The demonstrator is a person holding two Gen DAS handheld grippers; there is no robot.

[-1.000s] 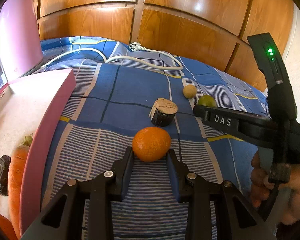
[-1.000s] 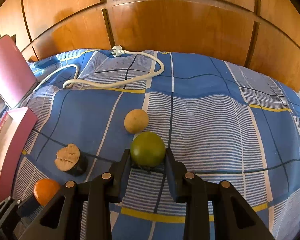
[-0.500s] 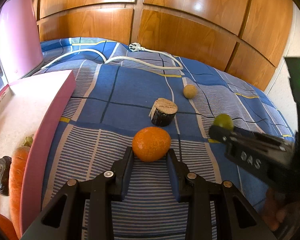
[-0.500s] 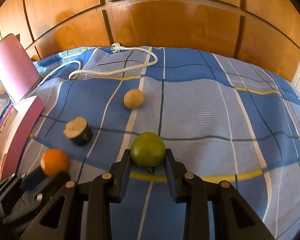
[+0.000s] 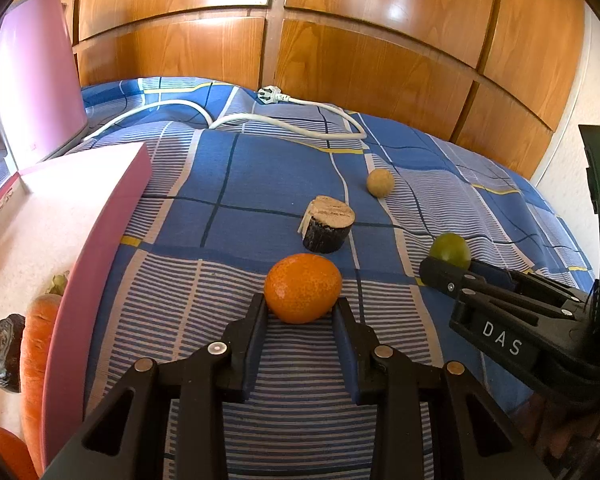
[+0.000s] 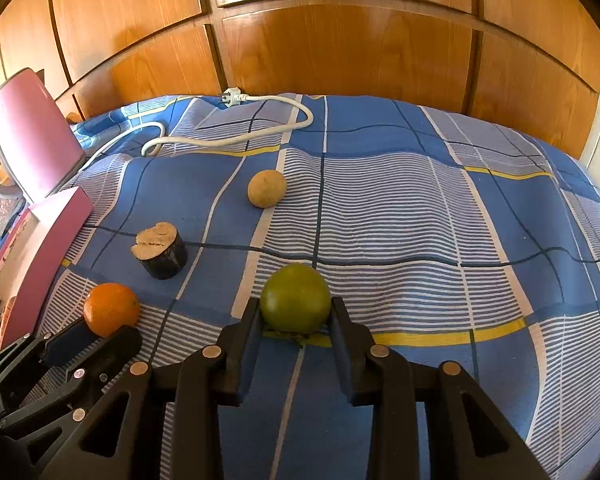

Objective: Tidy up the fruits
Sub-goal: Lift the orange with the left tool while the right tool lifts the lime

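Note:
My left gripper [image 5: 302,307] is shut on an orange tangerine [image 5: 303,287] just above the blue checked bedspread [image 5: 260,168]. My right gripper [image 6: 295,312] is shut on a round green fruit [image 6: 295,297]; the left wrist view shows that fruit [image 5: 450,249] at the right, clamped in the other tool. A small tan round fruit [image 6: 266,189] lies further back on the bed. A dark stump-shaped piece with a pale cut top [image 6: 161,251] sits between it and the tangerine [image 6: 111,314].
A pink box [image 5: 84,232] stands at the left with its lid [image 5: 36,76] raised; a carrot [image 5: 34,364] and a dark item [image 5: 5,352] lie inside. A white power cable [image 6: 236,136] curls across the back of the bed. Wooden panels [image 6: 340,40] rise behind.
The right gripper has carried the green fruit nearer and to the right, away from the tan fruit. The left gripper and tangerine have stayed put.

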